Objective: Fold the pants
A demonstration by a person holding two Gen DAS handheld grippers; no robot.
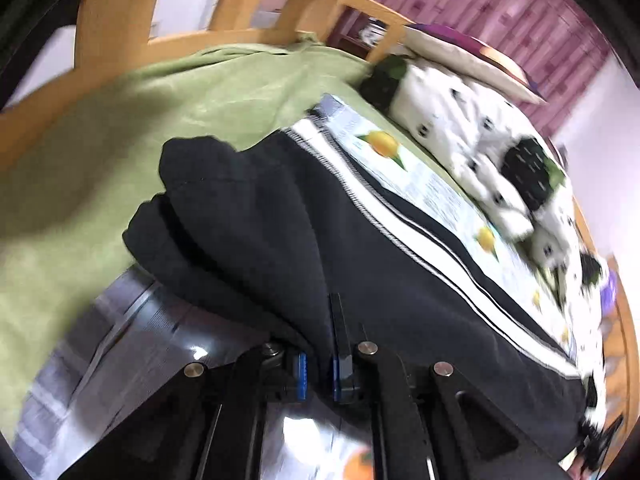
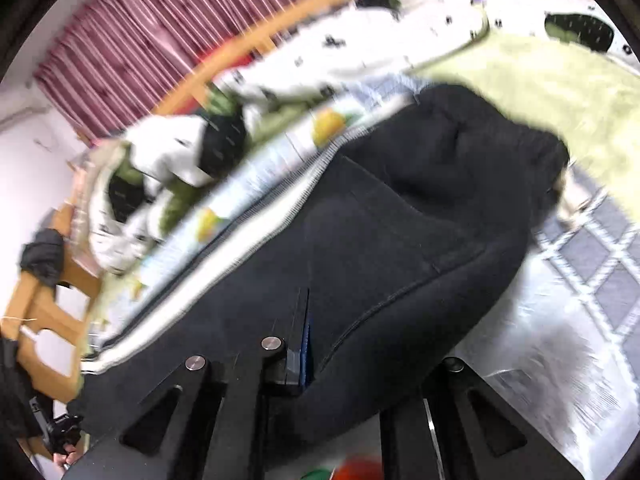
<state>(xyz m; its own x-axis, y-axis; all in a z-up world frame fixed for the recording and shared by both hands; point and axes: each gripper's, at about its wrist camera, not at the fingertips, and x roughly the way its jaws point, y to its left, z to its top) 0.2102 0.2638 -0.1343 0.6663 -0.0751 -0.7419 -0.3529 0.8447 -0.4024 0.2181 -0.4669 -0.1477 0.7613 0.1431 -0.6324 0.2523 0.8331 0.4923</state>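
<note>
Black pants [image 1: 320, 220] with white side stripes lie along the bed, the waistband end toward the green blanket. My left gripper [image 1: 320, 364] is shut on a fold of the black cloth, which is pinched between its blue-padded fingers [image 1: 339, 344] at the pants' near edge. In the right wrist view the same pants [image 2: 400, 220] fill the middle, blurred. My right gripper [image 2: 316, 360] is shut on their near edge. One finger [image 2: 299, 328] shows on top of the cloth, and the other is hidden under the fabric.
A green blanket [image 1: 120, 140] covers the bed beyond the waistband. A lemon-print sheet [image 1: 420, 176] and a rumpled white and green duvet [image 1: 480, 140] lie past the stripes. A wooden bed frame [image 1: 120, 12] and a pillow [image 1: 472, 56] stand at the back. A grey patterned mat [image 2: 580, 280] lies near.
</note>
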